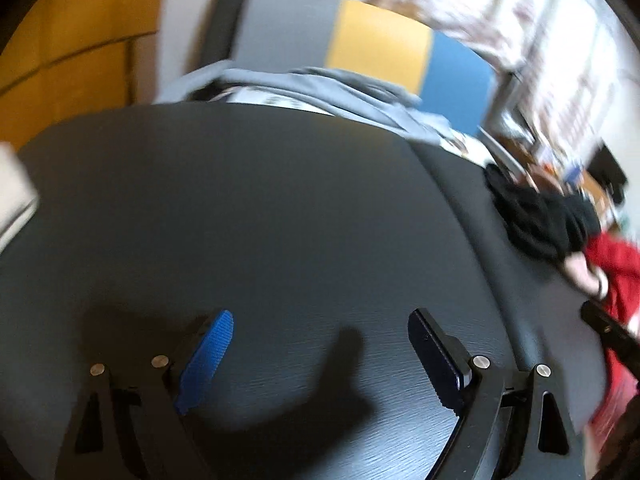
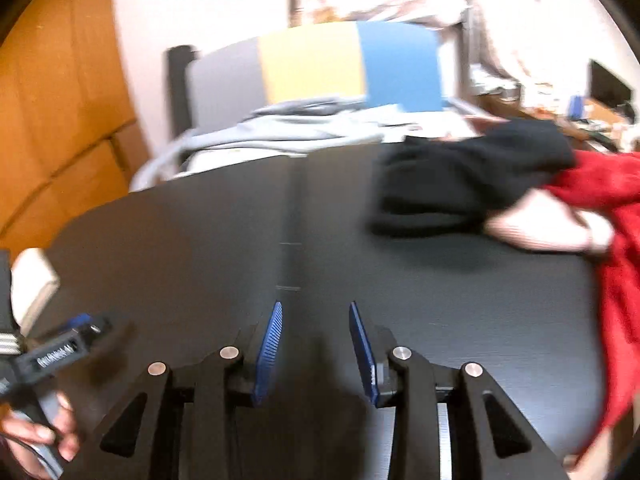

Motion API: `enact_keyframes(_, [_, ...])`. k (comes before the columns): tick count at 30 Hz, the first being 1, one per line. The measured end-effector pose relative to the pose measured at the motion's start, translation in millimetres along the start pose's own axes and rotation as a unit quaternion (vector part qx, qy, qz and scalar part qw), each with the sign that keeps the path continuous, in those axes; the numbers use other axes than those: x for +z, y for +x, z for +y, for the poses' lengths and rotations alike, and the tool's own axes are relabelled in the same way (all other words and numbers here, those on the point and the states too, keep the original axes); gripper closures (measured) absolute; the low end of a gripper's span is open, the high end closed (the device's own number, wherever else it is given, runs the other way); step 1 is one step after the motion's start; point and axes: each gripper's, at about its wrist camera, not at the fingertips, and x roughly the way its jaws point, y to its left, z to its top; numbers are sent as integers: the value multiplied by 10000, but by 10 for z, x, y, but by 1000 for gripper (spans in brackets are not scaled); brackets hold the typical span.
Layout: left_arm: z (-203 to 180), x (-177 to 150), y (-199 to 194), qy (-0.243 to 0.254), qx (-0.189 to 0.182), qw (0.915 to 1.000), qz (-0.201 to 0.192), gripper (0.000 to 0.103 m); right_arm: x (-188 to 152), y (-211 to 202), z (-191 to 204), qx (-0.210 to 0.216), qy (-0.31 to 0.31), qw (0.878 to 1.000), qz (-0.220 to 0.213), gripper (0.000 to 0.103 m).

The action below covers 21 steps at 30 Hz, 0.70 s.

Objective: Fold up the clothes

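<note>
So this looks like the in-between bit of the folding job, nothing in hand and the next garment not yet picked. Nearest, the left hand-held gripper (image 1: 320,360) has its blue pads spread wide with only bare dark worktop (image 1: 260,208) between them, and the right hand-held gripper (image 2: 316,352) is parted maybe a third of the way, also empty. Loads of free surface in front of both, so plenty of room to lay something flat. Further out toward the worktop's right edge sits the pile: a black garment (image 2: 460,184), a pale one (image 2: 544,224) touching it, and a red garment (image 2: 624,240) that spills down over that edge. My guess is the next move is reaching right, pinching one piece and dragging it to the open middle; the red one hanging off could slide down if tugged wrong. Along the far edge lies a grey garment (image 1: 340,88), past it a grey, yellow and blue panel (image 1: 380,48). It's all pretty blurry.
</note>
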Motion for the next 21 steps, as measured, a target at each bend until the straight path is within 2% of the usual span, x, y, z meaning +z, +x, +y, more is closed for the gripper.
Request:
enact_keyframes(5, [-489, -20, 230, 473, -86, 9987, 169, 13, -80, -190, -734, -391, 534, 9977, -133, 68])
enact_keyframes(8, [-602, -42, 355, 762, -15, 9966, 311, 11, -122, -425, -960, -1187, 445, 9895, -701, 68])
enact_keyframes(10, [-685, -68, 390, 953, 25, 9949, 334, 5, -119, -596, -979, -2166, 41, 9662, -1395, 65])
enact_keyframes(11, [-676, -85, 380, 1003, -24, 9944, 324, 3, -123, -621, -992, -2562, -114, 9526, -1634, 51])
enact_keyframes(12, [-676, -98, 378, 1025, -72, 9942, 319, 0, -127, -646, -1005, -2952, -270, 9366, -1869, 27])
enact_keyframes(13, [-673, -111, 374, 1039, -109, 9941, 303, 0, -97, -604, -1059, -3031, -300, 9360, -1766, 21])
enact_keyframes(15, [-668, -126, 368, 1046, -170, 9940, 273, 0, -2, -455, -1247, -2476, -11, 9621, -1143, 29])
enact_keyframes(16, [-658, -139, 351, 1039, -189, 9941, 262, 0, 27, -420, -1358, -2114, 230, 9718, -1023, 31])
enact_keyframes(17, [-655, -145, 350, 1034, -200, 9941, 258, 0, 39, -413, -1463, -1876, 511, 9756, -1016, 31])
enact_keyframes(18, [-657, -144, 354, 1036, -205, 9941, 255, 0, 41, -425, -1564, -1716, 817, 9758, -1077, 31])
enact_keyframes(21, [-661, -146, 361, 1042, -214, 9940, 244, 0, 71, -365, -1870, -1668, 1422, 9712, -935, 32])
